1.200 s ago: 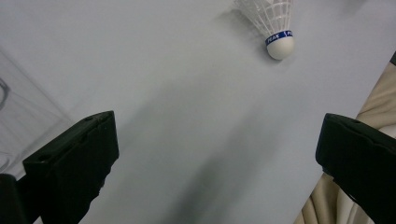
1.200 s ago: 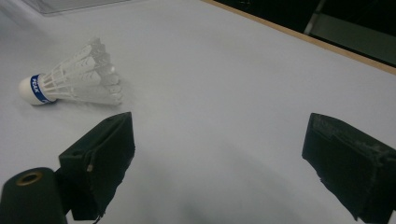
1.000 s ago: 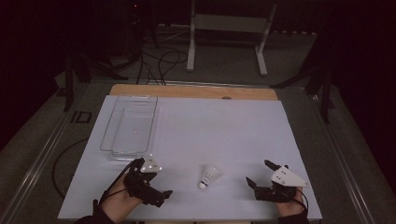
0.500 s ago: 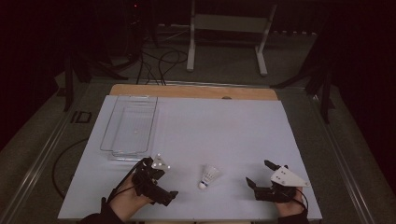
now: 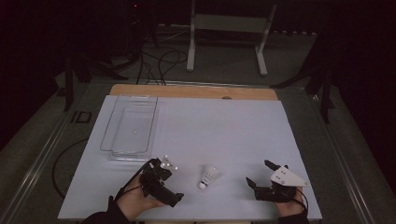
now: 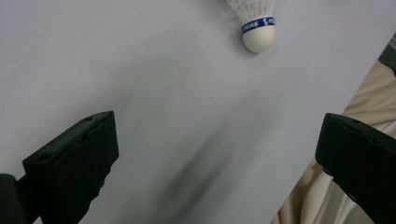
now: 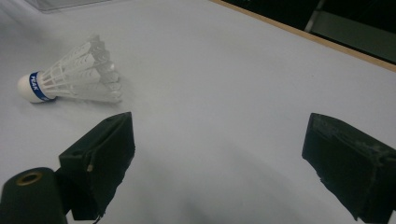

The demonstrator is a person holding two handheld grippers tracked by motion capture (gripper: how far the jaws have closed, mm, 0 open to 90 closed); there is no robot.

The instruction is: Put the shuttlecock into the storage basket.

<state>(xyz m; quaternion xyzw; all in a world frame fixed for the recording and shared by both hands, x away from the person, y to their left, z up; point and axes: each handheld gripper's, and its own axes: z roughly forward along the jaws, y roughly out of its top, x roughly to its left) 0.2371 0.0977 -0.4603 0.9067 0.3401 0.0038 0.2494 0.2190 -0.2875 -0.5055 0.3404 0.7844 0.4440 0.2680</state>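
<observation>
A white feather shuttlecock with a blue band lies on its side on the white table top, cork toward the front edge. My left gripper is just left of it, open and empty. In the left gripper view the shuttlecock's cork lies beyond the jaws, apart from them. My right gripper rests to the shuttlecock's right, open and empty. In the right gripper view the shuttlecock lies ahead and left of the left jaw.
A clear plastic tray stands empty at the back left of the table top. A wooden strip edges the far side. The front edge runs close under both hands. Cables and a metal stand are on the floor beyond.
My left gripper has shifted to the right, closer to the shuttlecock. The right gripper and the shuttlecock have stayed put.
</observation>
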